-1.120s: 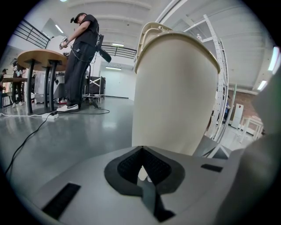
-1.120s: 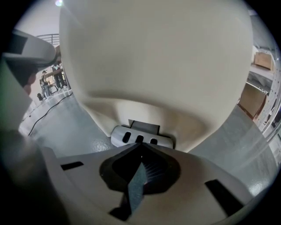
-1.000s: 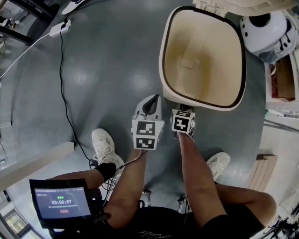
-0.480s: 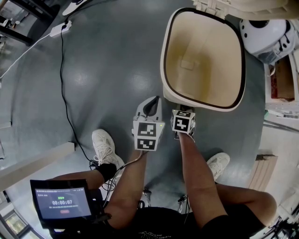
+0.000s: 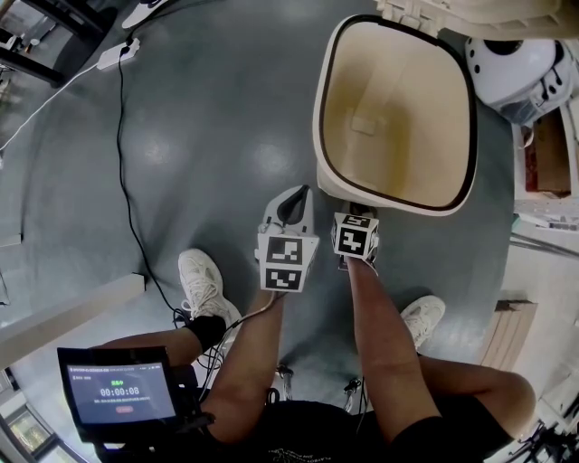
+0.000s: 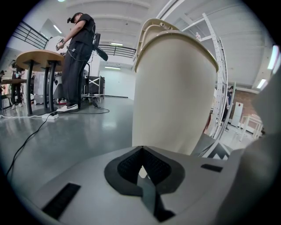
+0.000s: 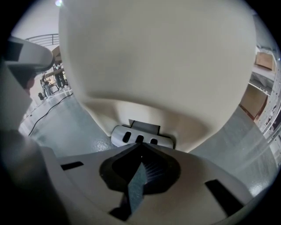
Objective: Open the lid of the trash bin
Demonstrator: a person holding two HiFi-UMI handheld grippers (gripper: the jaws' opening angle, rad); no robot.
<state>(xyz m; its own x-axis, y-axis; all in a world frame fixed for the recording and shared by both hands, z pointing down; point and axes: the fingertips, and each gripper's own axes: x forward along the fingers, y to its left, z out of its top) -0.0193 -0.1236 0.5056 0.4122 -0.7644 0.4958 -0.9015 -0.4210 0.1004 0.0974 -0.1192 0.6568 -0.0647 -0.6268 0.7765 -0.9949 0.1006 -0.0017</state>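
Note:
The cream trash bin (image 5: 318, 118) stands with its lid (image 5: 470, 11) raised at the far side, so its bare inside shows from above. My right gripper (image 5: 357, 215) is shut, low against the bin's near wall. In the right gripper view its jaws (image 7: 140, 147) are closed right at the grey foot pedal (image 7: 140, 137) under the bin's body (image 7: 153, 57); I cannot tell if they touch it. My left gripper (image 5: 291, 194) is shut and holds nothing, just left of the bin. Its own view shows the closed tips (image 6: 141, 151) before the bin's wall (image 6: 171, 92) and upright lid (image 6: 151, 26).
The person's shoes (image 5: 204, 285) (image 5: 421, 316) stand on the grey floor near the bin. A black cable (image 5: 122, 163) runs from a power strip (image 5: 116, 54) at left. A white rounded device (image 5: 516, 63) and shelving sit to the right. Another person (image 6: 79, 57) stands by a table (image 6: 39, 57).

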